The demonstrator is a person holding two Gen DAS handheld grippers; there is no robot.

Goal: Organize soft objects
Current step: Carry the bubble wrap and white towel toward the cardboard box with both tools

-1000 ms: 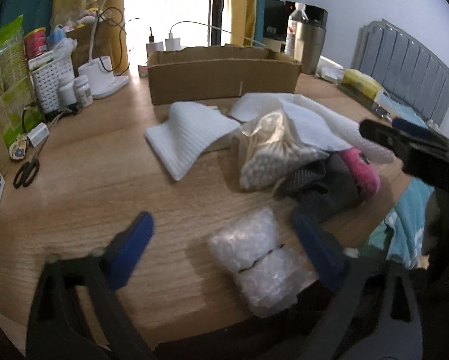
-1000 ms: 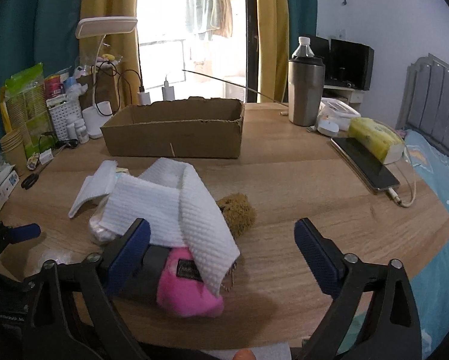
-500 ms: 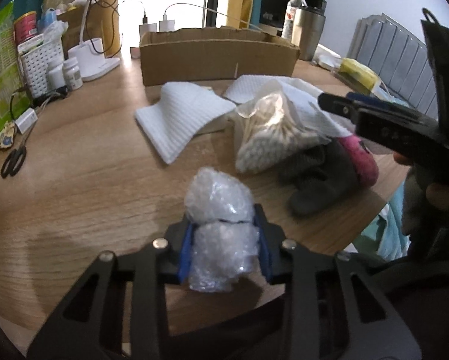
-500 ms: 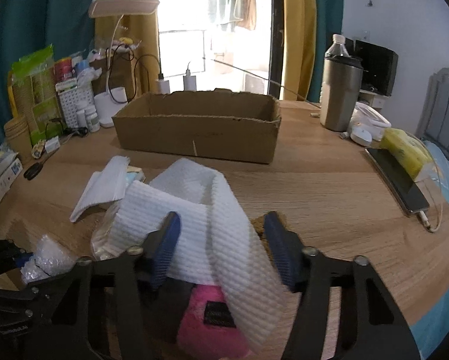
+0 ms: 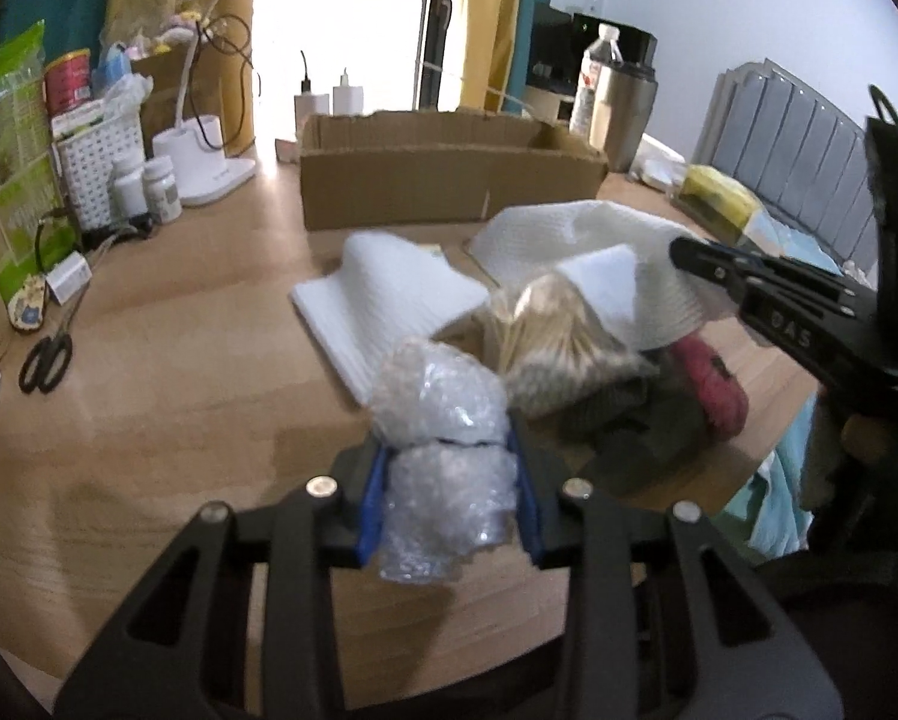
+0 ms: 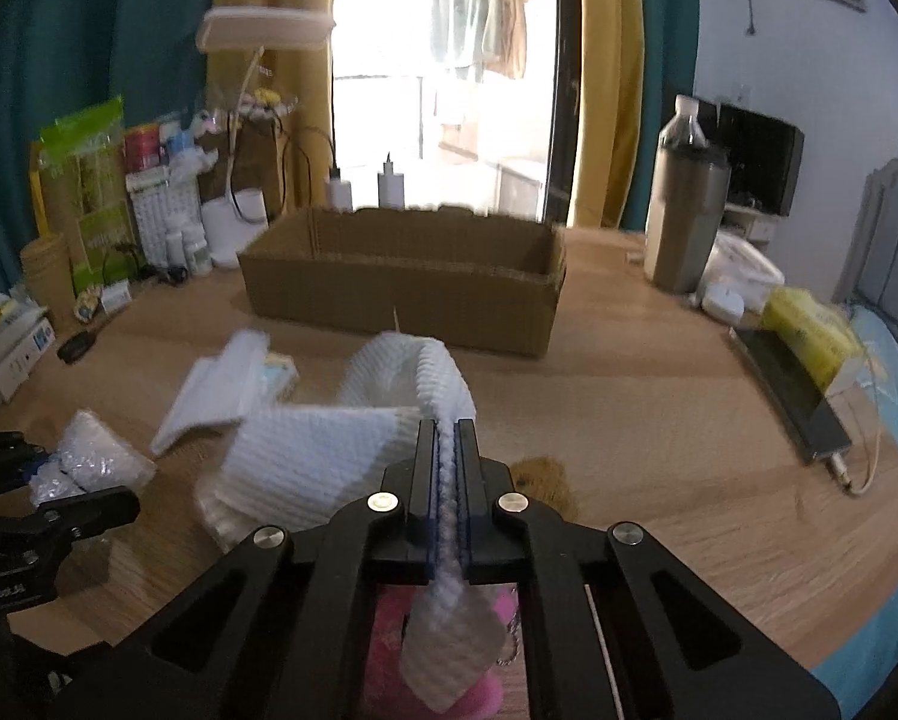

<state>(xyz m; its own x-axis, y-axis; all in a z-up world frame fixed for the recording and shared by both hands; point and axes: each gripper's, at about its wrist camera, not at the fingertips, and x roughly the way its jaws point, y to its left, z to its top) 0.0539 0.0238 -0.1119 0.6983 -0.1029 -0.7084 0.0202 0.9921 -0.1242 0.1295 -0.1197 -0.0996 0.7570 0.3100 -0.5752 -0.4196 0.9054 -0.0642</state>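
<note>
Flanking open tabletop (image 5: 179,360), loaded claws (image 5: 449,486).

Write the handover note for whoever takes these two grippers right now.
Left gripper: shut on the bubble wrap roll, near the table's front edge.
Right gripper: shut on the white waffle cloth, which drapes over the pile.
Pile: bag of cotton swabs, grey cloth, pink plush, second white cloth.
Cardboard box stands behind, open; nothing visible in it.
Left: likely box both held items, then the pile.
</note>
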